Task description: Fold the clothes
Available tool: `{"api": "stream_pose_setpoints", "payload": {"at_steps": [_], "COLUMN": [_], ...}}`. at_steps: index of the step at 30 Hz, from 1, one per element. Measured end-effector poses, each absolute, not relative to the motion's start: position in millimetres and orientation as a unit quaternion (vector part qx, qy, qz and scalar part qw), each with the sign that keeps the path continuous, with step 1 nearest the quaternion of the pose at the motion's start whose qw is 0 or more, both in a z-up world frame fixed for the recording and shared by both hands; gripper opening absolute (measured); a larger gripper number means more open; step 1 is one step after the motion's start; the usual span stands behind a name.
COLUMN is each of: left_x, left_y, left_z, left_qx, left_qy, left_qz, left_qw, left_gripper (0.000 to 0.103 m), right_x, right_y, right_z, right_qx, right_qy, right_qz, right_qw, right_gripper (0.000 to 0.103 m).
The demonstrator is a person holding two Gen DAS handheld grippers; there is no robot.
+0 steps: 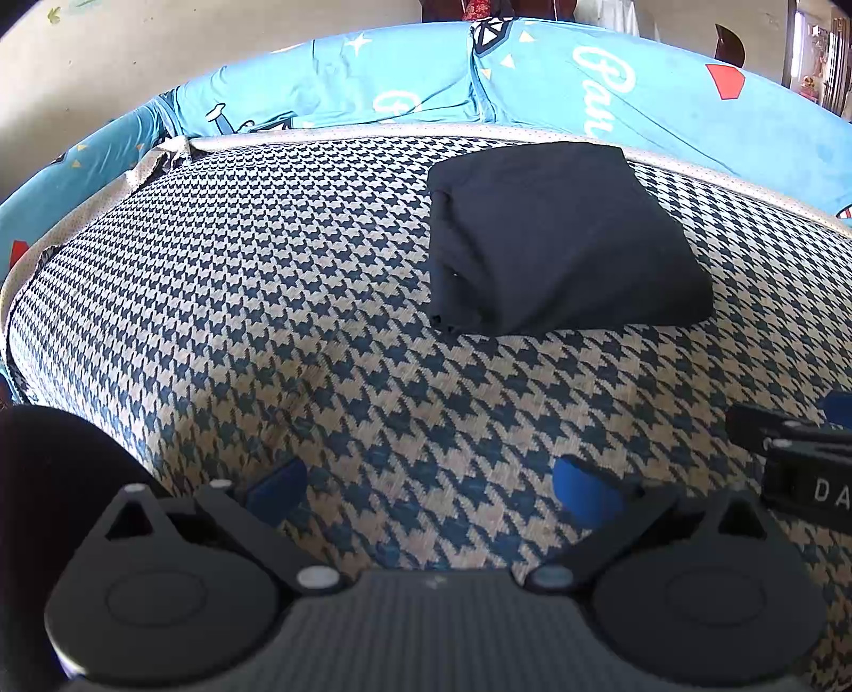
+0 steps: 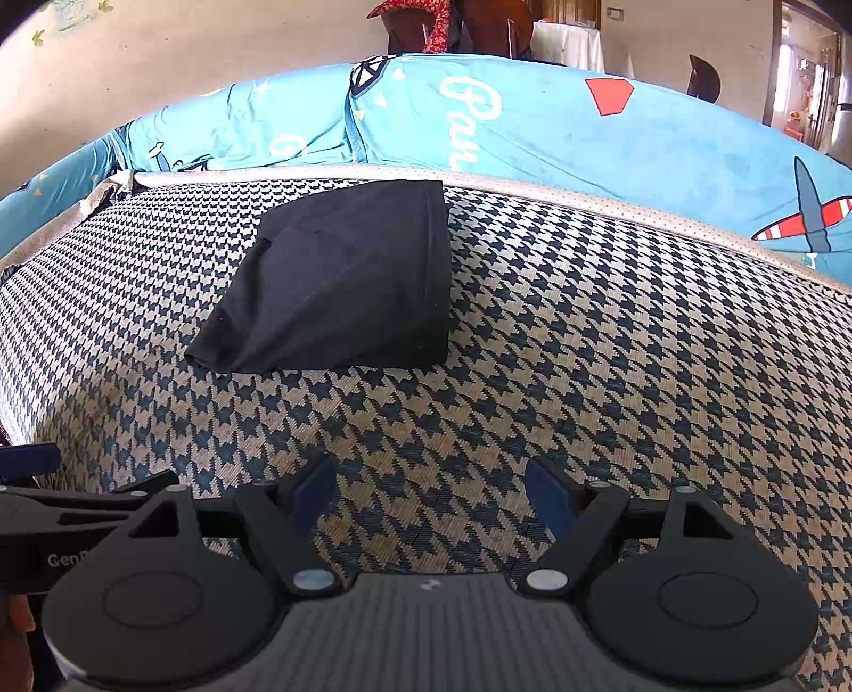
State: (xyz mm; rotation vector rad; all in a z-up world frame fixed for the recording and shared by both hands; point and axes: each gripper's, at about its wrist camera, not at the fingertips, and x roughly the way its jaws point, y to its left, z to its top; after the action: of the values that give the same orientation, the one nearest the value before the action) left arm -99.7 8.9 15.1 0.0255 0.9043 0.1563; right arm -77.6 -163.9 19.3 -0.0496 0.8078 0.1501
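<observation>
A black garment (image 1: 564, 239) lies folded into a compact rectangle on the houndstooth cushion (image 1: 266, 298), toward its far edge. In the right wrist view the same folded black garment (image 2: 341, 282) sits ahead and left of centre. My left gripper (image 1: 431, 492) hovers low over the cushion, well short of the garment, open with nothing between its blue pads (image 1: 583, 492). My right gripper (image 2: 431, 495) is likewise open and empty, near the cushion's front. Each gripper shows at the edge of the other's view: the right gripper (image 1: 799, 458) and the left gripper (image 2: 64, 511).
A blue printed sheet (image 2: 559, 128) covers the backrest behind the houndstooth cushion (image 2: 612, 346), with a pale piped seam (image 1: 373, 130) between them. A beige wall and dark wooden furniture (image 2: 479, 26) stand behind. A doorway (image 2: 804, 80) shows at far right.
</observation>
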Motion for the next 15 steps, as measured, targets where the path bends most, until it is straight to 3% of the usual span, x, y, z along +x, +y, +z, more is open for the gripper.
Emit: {"api": "stream_pose_setpoints", "payload": {"at_steps": [15], "left_x": [-98.9], "left_y": [9.7], "left_z": [9.2], "left_qx": [0.008], "left_qy": [0.44], "left_qz": [0.071], "left_qw": [0.895], "left_gripper": [0.103], "right_x": [-77.3], "right_y": [-159.8], "right_z": [16.5], "right_qx": [-0.03], "right_qy": [0.397], "right_qz": [0.073], "right_qw": [0.914], "right_gripper": [0.079]}}
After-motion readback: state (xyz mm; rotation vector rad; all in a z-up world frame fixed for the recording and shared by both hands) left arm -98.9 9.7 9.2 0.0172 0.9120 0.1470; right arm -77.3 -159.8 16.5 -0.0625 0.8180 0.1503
